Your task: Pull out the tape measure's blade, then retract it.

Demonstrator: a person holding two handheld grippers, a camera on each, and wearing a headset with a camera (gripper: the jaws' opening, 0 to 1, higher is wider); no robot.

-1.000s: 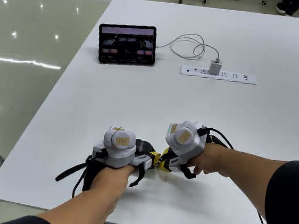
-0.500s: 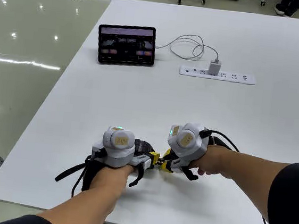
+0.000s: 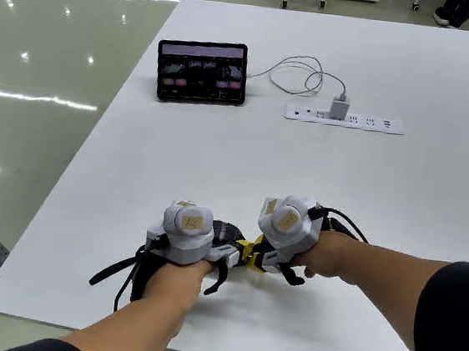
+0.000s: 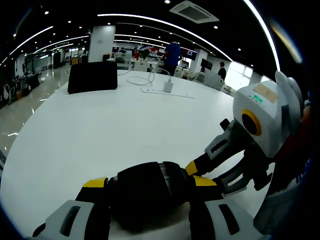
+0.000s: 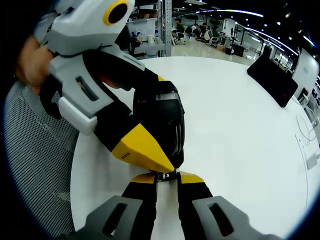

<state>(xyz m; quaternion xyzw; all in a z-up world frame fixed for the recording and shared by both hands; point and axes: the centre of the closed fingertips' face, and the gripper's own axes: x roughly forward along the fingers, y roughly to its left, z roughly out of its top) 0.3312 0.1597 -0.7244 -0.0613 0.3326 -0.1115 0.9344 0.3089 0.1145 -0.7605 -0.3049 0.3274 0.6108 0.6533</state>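
A black tape measure point(image 4: 150, 195) lies low on the white table point(image 3: 177, 161), near its front edge. My left gripper point(image 4: 150, 181) is shut on its body, one yellow-tipped finger on each side. In the head view the tape measure point(image 3: 227, 228) shows as a dark lump between the left gripper point(image 3: 229, 242) and the right gripper point(image 3: 254, 255). In the right gripper view the case point(image 5: 160, 120) stands right in front of the right gripper point(image 5: 167, 176), whose jaws are pinched on the small metal blade tip point(image 5: 167, 174) at the case's mouth. No length of blade shows.
A dark tablet point(image 3: 202, 71) stands at the far left of the table. A white power strip point(image 3: 345, 118) with a charger and a looped cable point(image 3: 296, 69) lies behind it. The table's left edge drops to a shiny floor point(image 3: 43, 80).
The right gripper has come a little closer to the left one, narrowing the gap at the tape measure's mouth. The left gripper holds still.
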